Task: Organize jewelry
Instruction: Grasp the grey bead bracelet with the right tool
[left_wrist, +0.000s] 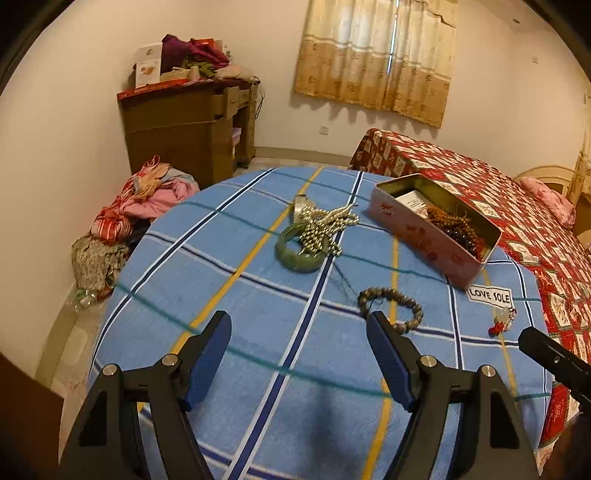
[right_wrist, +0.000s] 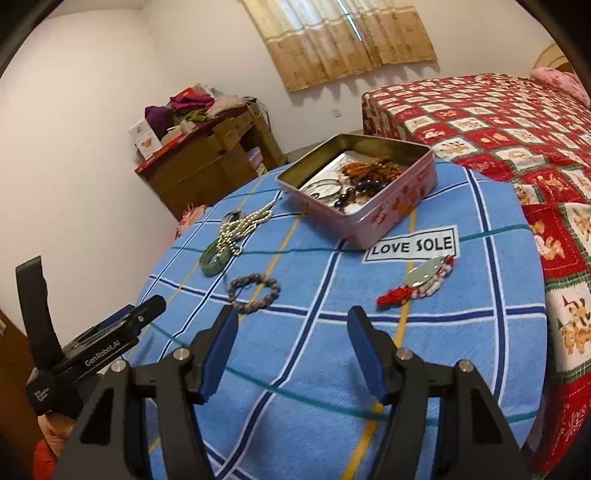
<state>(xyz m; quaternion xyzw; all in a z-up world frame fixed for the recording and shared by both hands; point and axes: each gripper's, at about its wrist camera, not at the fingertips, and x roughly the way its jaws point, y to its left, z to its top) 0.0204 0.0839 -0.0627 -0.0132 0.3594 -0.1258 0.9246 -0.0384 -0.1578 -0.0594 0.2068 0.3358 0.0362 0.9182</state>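
Observation:
An open pink tin (left_wrist: 424, 240) (right_wrist: 388, 214) with beads and cords inside stands on the blue plaid cloth (left_wrist: 258, 314) (right_wrist: 314, 350). A green bangle (left_wrist: 295, 254) (right_wrist: 211, 263) lies under a silver bead necklace (left_wrist: 327, 225) (right_wrist: 243, 225). A brown bead bracelet (left_wrist: 391, 308) (right_wrist: 254, 288) lies near my left gripper's right finger. A jade pendant with red tassel (left_wrist: 502, 319) (right_wrist: 421, 280) lies beside the tin. My left gripper (left_wrist: 299, 321) and right gripper (right_wrist: 291, 314) are open and empty above the cloth.
A "LOVE SOLE" label (right_wrist: 412, 245) is on the cloth. A bed with a red quilt (right_wrist: 498, 129) is to the right. A wooden dresser (left_wrist: 192, 125) piled with clothes stands at the back left; a clothes heap (left_wrist: 140, 206) lies on the floor.

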